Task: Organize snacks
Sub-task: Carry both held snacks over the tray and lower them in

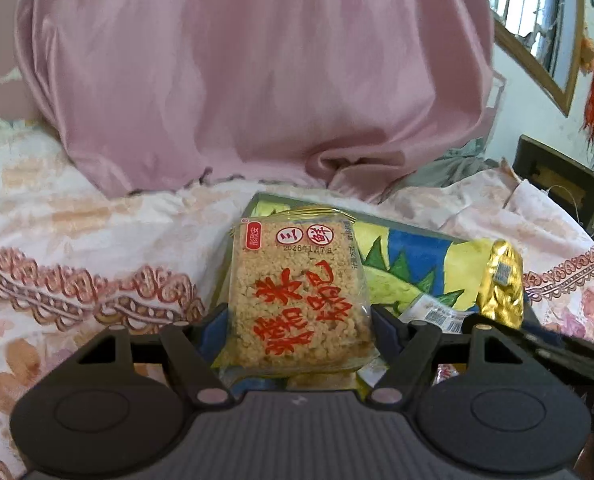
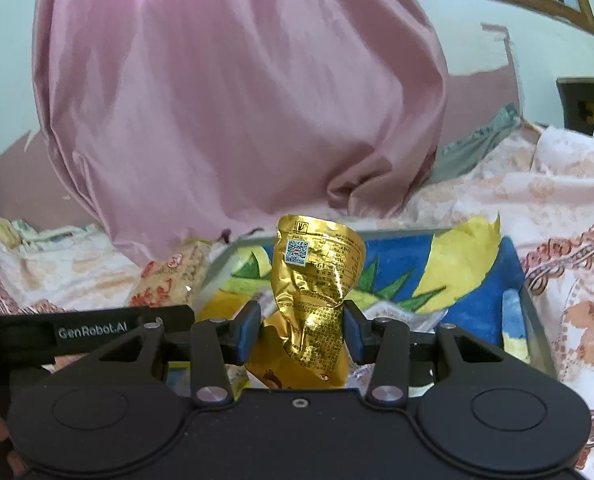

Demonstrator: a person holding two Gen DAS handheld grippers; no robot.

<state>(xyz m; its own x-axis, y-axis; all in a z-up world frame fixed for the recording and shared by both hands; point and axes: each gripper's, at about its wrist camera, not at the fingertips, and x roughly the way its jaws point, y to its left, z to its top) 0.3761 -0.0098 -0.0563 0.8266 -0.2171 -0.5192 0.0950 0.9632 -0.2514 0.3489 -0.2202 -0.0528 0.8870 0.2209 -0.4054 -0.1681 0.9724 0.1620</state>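
my left gripper (image 1: 299, 320) pinching the rice cracker pack (image 1: 297, 300), my right gripper (image 2: 303, 326) squeezing the crumpled gold packet (image 2: 317, 292), both over the painted box (image 2: 437, 280) on the floral bedspread (image 1: 77, 240)

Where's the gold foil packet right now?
The gold foil packet stands upright, pinched in the right gripper over the painted tray; the left wrist view shows it right of the rice cracker pack.

Rice cracker pack (image 1: 297, 300) hides tray (image 1: 413, 236) floor; gold packet (image 2: 317, 292) print unreadable; wall frame (image 1: 545, 60) cut off.
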